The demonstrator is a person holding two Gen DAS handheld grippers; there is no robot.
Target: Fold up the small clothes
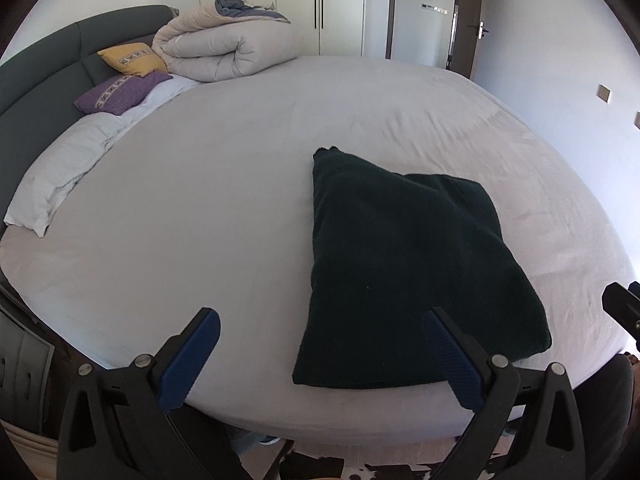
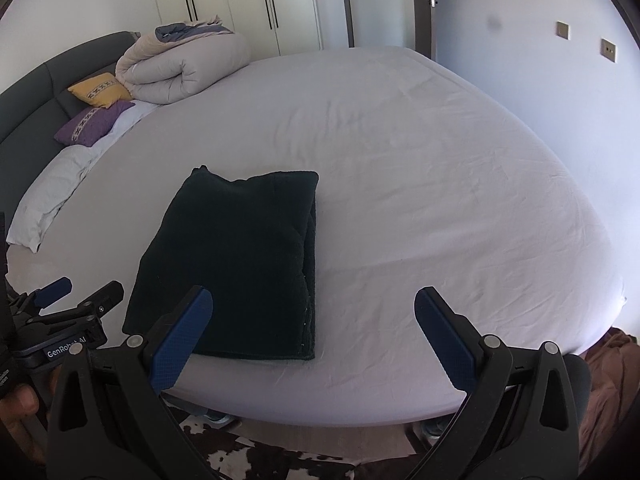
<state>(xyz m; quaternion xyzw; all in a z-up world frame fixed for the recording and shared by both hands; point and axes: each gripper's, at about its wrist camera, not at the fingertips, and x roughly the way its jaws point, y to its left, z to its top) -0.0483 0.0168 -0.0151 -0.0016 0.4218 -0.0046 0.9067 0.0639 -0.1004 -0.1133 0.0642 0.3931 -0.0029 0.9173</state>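
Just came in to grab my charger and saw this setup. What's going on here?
A person is folding small clothes on the bed, holding tongs in each hand. A dark green garment lies folded into a rough rectangle near the bed's front edge. Both the left tongs and the right tongs are open, hold nothing, and hover at the edge without touching it. A rolled duvet and pillows sit by the headboard.

Bare sheet runs across the bed [image 2: 420, 184] from its near edge to its far edge, right of the folded dark garment [image 2: 236, 264]. Obstacles: that garment near the near edge; 1 rolled duvet [image 2: 180, 72] and 3 pillows [image 2: 94, 122] along the headboard edge.
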